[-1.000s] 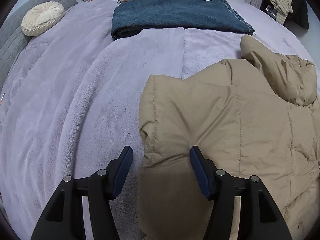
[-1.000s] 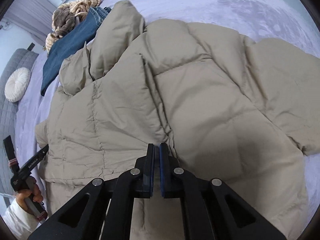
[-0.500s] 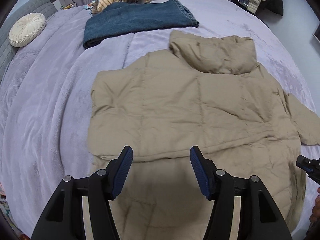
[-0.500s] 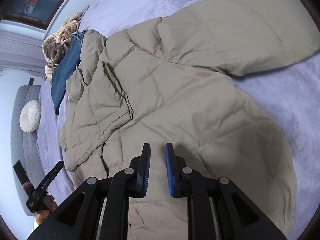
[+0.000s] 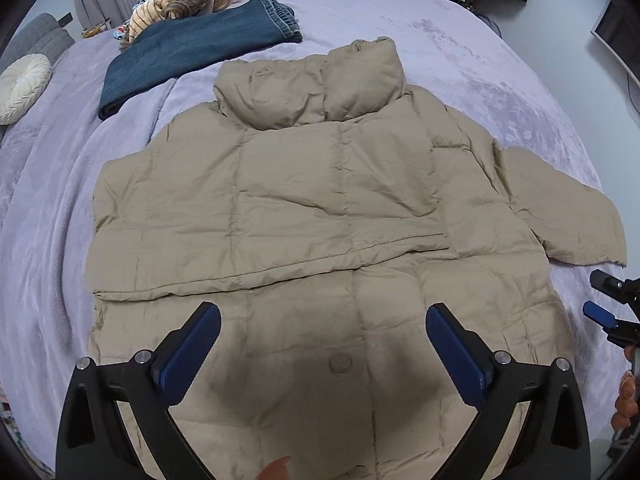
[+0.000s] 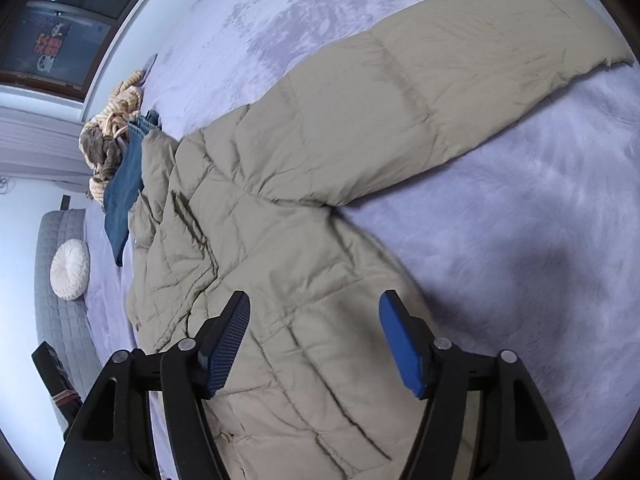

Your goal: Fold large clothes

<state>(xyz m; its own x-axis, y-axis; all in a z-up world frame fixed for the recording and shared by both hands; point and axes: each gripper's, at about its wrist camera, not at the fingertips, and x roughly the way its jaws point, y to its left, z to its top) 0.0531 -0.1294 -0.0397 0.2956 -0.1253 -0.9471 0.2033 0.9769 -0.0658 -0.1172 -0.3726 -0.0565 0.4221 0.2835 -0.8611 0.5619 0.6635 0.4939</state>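
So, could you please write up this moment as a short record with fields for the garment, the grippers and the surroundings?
garment: tan puffer jacket spread on the lilac blanket
left sleeve: folded across the body
right sleeve: sleeve stretched out sideways
left gripper: left gripper open above the hem, holding nothing
right gripper: right gripper open over the jacket's side, holding nothing
nearby: folded jeans, round cream cushion
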